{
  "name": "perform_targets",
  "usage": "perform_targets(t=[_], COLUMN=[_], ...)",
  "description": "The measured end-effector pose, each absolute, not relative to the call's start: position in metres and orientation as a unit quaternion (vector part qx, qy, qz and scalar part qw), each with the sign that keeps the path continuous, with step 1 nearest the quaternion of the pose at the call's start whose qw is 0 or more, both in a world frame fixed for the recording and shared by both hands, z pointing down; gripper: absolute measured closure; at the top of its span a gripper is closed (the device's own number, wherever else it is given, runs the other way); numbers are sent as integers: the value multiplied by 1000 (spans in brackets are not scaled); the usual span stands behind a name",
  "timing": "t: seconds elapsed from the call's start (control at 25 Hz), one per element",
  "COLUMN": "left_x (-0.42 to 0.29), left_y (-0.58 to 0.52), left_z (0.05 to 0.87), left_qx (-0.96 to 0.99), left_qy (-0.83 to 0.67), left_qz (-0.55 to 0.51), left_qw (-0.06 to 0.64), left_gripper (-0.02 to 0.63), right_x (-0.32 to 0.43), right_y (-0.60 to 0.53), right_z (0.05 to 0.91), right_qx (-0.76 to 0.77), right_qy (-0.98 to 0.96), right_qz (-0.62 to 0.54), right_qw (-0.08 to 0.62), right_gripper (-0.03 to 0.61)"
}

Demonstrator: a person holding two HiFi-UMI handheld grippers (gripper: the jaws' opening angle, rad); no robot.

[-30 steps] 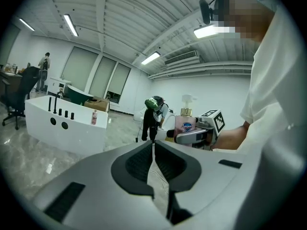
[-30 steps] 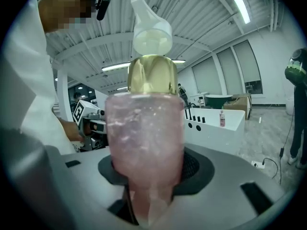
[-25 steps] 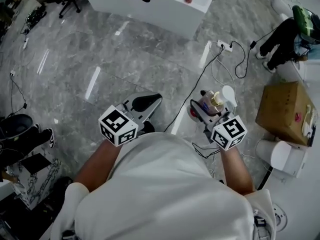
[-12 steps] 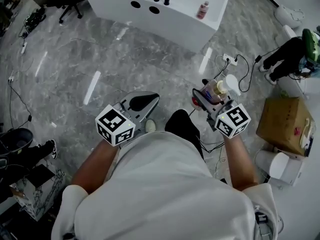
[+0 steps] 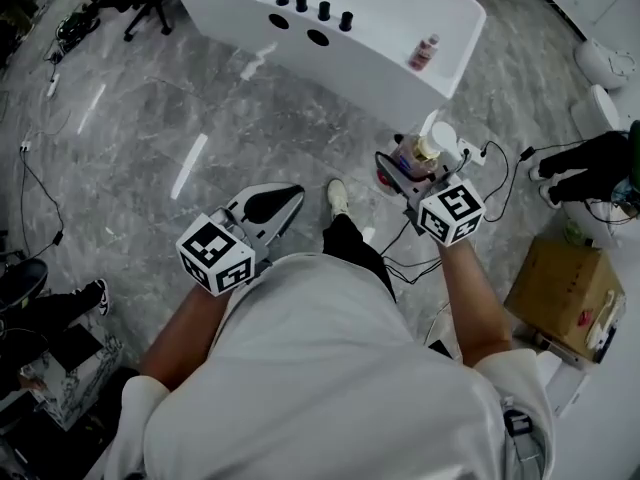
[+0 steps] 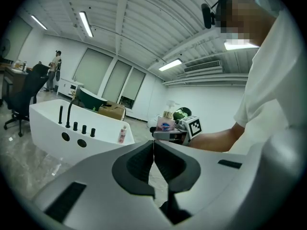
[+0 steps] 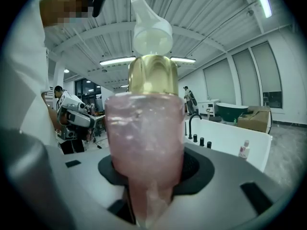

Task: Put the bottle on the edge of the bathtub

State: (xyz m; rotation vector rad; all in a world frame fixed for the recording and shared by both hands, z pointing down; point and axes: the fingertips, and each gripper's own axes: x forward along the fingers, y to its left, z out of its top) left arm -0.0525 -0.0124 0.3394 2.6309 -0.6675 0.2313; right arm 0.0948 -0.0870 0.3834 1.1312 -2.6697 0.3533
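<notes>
Two claws, near to far: the left gripper (image 5: 286, 197) is pressed together and empty, while the right gripper (image 5: 402, 173) pinches the pump bottle (image 5: 418, 155) upright. Straight ahead of the right claw, the nearer one, the bathtub (image 5: 395, 76) edge lies well apart, with a small bottle (image 5: 427, 52) standing on it.

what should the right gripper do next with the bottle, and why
Probably carry it forward toward the bathtub rim: the right gripper is shut on the pink pump bottle, but the bathtub stands a way ahead, likely beyond reach.
</notes>
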Motion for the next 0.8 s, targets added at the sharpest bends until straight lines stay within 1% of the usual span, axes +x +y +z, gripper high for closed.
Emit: perform_targets(t=[0.08,0.2,0.36,0.52,0.8], left_x=[-32,0,32,52,60], left_y=[-48,-97,-150,-191,-231], left_z=[335,322,321,334,384], left_qx=[942,942,939,928,914], left_qy=[-248,-256,-262,-281,-276], left_qz=[85,90,99,98,111], left_qw=[211,199,199,225,276], left_gripper=[594,594,594,594,594], right_x=[108,127,150,164,165], right_y=[-131,-197,-278,-357,-480], right_z=[392,403,429,467,547], right_qx=[374,358,351,349,377], right_qy=[-912,-918,-921,-922,-908], right_qz=[118,116,113,117,131], right_qw=[117,125,124,124,129], right_gripper=[368,368,370,370,370])
